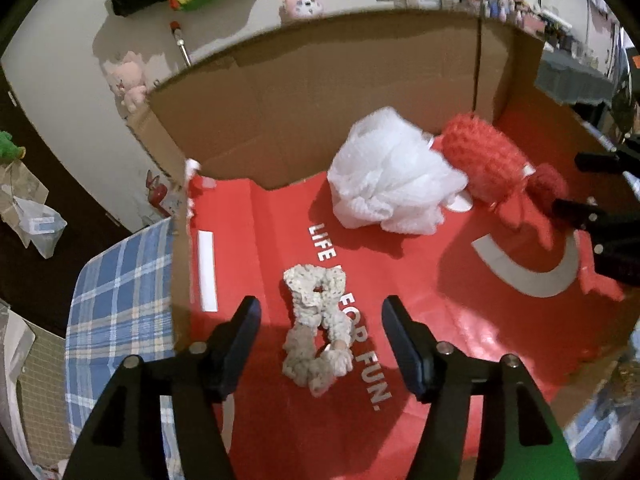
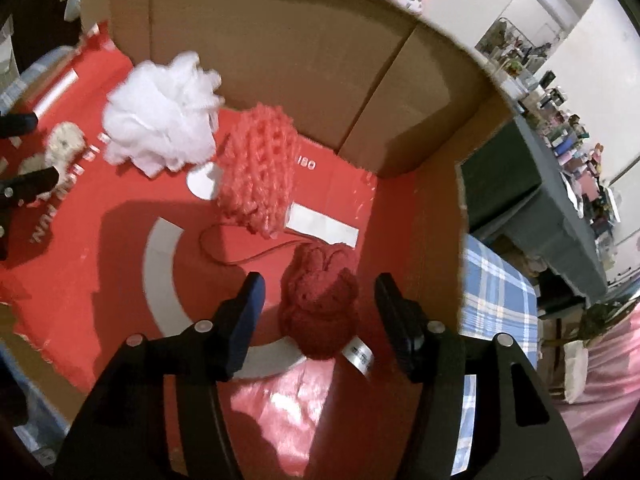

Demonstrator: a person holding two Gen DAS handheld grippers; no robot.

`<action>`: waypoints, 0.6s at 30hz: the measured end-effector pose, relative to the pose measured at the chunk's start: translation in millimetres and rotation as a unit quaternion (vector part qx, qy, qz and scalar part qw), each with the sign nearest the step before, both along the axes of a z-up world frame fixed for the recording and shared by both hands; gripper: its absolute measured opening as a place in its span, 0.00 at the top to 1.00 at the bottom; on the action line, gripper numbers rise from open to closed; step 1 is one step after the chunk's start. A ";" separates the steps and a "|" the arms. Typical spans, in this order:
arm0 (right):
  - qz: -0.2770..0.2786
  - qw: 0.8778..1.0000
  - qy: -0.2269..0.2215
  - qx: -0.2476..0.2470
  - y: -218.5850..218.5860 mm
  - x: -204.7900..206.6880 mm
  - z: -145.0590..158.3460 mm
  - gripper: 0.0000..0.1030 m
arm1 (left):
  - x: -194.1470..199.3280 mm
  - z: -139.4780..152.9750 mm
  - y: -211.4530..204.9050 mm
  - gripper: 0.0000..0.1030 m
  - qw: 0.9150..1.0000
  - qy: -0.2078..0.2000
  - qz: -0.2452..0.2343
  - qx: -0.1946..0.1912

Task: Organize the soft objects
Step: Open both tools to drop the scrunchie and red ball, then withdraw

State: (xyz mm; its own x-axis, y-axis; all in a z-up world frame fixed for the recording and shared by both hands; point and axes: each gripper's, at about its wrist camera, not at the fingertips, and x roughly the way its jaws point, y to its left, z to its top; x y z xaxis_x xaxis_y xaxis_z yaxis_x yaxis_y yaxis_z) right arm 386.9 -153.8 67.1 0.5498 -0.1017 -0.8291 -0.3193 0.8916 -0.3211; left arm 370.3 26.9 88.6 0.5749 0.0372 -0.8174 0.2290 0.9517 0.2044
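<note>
Left wrist view. The left claw [image 1: 320, 324] stands released at the bottom centre of the frame, its two fingers well apart. The cream knitted scrunchie [image 1: 316, 328] lies between them on the red liner [image 1: 460, 340] of the cardboard box [image 1: 300, 120]; neither pad touches it. Above and right of centre, the white mesh pouf [image 1: 392, 172] rests near the box's back wall, touching the red knitted pouch [image 1: 488, 160] on its right. The right claw [image 1: 592, 188] enters from the right edge, beside the dark red knitted piece [image 1: 548, 184].

Right wrist view. The right claw [image 2: 318, 312] is likewise released at bottom centre. The dark red knitted piece [image 2: 320, 312], with a white label at its lower end, lies on the liner between the fingers, clear of both pads. The red knitted pouch [image 2: 260, 172] sits above it at frame centre, a thin red cord looping out below it. The white mesh pouf [image 2: 160, 120] is at upper left, the scrunchie [image 2: 64, 148] at the far left next to the left claw [image 2: 24, 152].

Step in hand: judged from the layout, both items are placed in the box and both claws stand let go.

Next move: lift each claw straight up and away without snagging the yarn or the cord, then seek any soft object still outside the box.
</note>
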 end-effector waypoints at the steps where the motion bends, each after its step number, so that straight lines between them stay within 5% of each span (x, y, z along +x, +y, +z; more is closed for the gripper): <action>1: -0.001 1.000 -0.007 0.005 -1.1 -5.2 8.2 0.46 | -4.7 5.3 1.6 0.32 1.000 -0.005 0.002 -0.006; 5: -0.001 0.999 -0.029 0.035 -8.2 -26.2 42.5 0.45 | -31.7 32.6 7.8 0.19 0.999 -0.020 0.007 -0.042; 10: 0.002 0.992 -0.077 0.097 -23.9 -69.7 95.9 0.30 | -84.9 67.9 8.3 0.07 0.996 -0.063 -0.008 -0.068; 18: 0.020 0.973 -0.170 0.155 -38.6 -174.8 154.6 0.19 | -177.9 110.3 6.0 0.03 0.983 -0.158 -0.015 -0.095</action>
State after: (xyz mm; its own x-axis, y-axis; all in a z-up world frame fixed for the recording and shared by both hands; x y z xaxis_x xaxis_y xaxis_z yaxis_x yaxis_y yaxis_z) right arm 212.0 -192.4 221.7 0.7965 0.1516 -0.5853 -0.2780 0.9515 -0.1319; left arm 192.4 32.9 198.9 0.8001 -0.1204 -0.5876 0.2115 0.9734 0.0885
